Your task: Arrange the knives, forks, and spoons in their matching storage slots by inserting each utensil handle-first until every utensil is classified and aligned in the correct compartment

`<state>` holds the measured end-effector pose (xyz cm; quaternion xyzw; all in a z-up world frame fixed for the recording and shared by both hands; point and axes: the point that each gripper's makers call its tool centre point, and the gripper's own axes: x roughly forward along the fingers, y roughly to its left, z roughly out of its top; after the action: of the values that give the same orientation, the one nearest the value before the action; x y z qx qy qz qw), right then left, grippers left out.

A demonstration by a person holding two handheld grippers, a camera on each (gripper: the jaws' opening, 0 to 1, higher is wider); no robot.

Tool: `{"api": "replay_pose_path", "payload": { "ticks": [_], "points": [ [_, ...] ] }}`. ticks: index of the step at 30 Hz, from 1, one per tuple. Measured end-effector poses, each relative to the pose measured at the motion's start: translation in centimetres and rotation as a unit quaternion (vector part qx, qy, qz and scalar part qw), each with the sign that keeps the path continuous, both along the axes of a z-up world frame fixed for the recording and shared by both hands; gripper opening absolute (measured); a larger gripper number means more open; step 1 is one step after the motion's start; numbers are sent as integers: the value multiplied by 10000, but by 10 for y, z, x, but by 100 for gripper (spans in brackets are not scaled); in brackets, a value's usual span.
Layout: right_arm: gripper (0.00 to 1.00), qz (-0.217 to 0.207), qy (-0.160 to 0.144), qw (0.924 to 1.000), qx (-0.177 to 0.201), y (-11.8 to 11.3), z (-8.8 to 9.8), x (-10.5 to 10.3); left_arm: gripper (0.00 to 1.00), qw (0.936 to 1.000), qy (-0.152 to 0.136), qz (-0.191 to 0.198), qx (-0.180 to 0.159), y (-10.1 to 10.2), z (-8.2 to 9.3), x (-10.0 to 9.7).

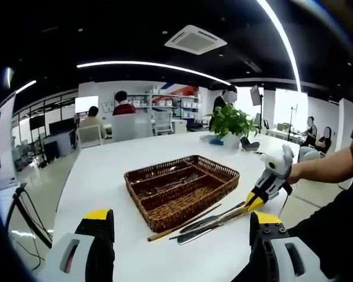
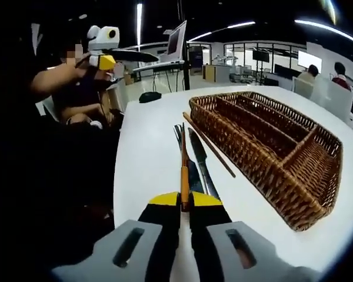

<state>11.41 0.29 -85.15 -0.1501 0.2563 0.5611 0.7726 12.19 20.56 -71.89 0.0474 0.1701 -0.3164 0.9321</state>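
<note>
One wicker basket is sitting on the white table, divided into long compartments, with several forks already lying in its middle slot. Beside its long edge, two knives and what appears to be one wooden chopstick are waiting on the table. The right gripper is clamping its jaws on one slim wooden-handled utensil; its type cannot be told. The left gripper is hovering with jaws spread wide, carrying nothing. The step in hand is picking up; next, the utensil probably needs lifting and inserting handle-first into its matching slot.
</note>
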Motion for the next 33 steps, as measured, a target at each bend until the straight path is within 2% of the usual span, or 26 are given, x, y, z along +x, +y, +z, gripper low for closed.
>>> {"api": "replay_pose_path", "payload": {
  "ticks": [7,11,14,19,23,25,33],
  "points": [
    [3,-1,-2,9998,210,2,10,-9,100,10000,-18,3,-7,-1,1,0],
    [3,-140,24,9995,298,0,13,-9,100,10000,-22,-3,3,-1,1,0],
    [3,-423,63,9967,695,-1,29,-2,100,10000,-22,-8,2,-2,1,-1],
    [3,-708,50,9934,898,-6,49,8,100,10000,-35,-21,7,-2,2,-1],
    [3,-954,-135,9920,819,-11,58,18,100,10000,-55,-16,-11,-3,4,1],
    [3,-1080,-338,9905,787,-15,65,24,100,10000,-57,-19,-12,-4,4,1],
    [3,-1710,-488,9821,625,-34,75,40,100,10000,-64,-2,-64,-3,7,1]
  ]
}}
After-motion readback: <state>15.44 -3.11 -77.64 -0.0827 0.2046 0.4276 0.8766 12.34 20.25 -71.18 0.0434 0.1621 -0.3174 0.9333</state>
